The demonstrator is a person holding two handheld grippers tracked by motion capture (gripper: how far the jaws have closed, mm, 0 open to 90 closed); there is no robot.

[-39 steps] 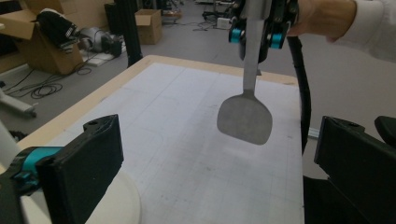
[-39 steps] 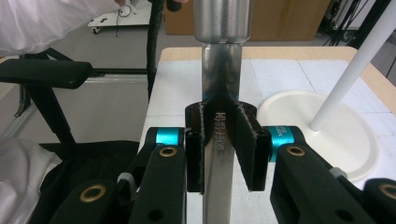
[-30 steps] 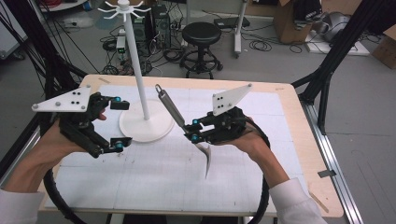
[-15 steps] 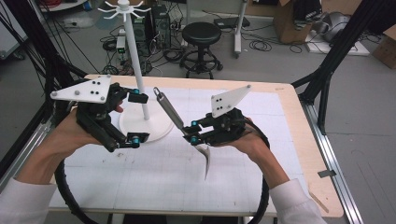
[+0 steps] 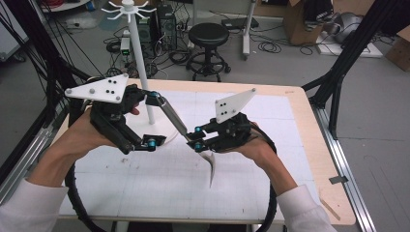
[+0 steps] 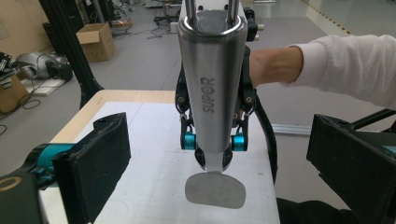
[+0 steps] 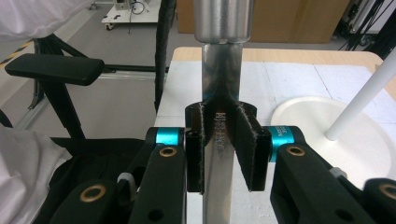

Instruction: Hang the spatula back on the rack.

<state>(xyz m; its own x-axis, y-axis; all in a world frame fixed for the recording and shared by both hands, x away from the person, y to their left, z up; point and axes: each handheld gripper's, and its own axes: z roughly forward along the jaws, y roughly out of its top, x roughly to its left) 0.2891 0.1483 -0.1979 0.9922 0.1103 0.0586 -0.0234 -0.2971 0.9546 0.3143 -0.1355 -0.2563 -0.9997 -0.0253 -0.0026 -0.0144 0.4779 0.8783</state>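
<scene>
Spatula [image 5: 191,135]: steel, thick round handle, flat blade. Held above the table [image 5: 300,125], clamped at its thin neck by the right gripper [image 5: 197,137], whose jaws press on the metal; blade hangs low toward the person, handle slants up toward the left gripper [image 5: 151,118]. The left gripper's jaws, just now closing slightly, stand wide on either side of the handle without touching, apparently placed to take it. White hook stand [image 5: 140,72] just behind, likely the destination.

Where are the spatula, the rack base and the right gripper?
spatula [image 6: 212,93]: left gripper view, steel handle.
rack base [image 7: 322,126]: right gripper view, bare white disc beside the pole.
right gripper [image 7: 223,144]: right gripper view, midway between pads shut on the spatula's neck.
</scene>
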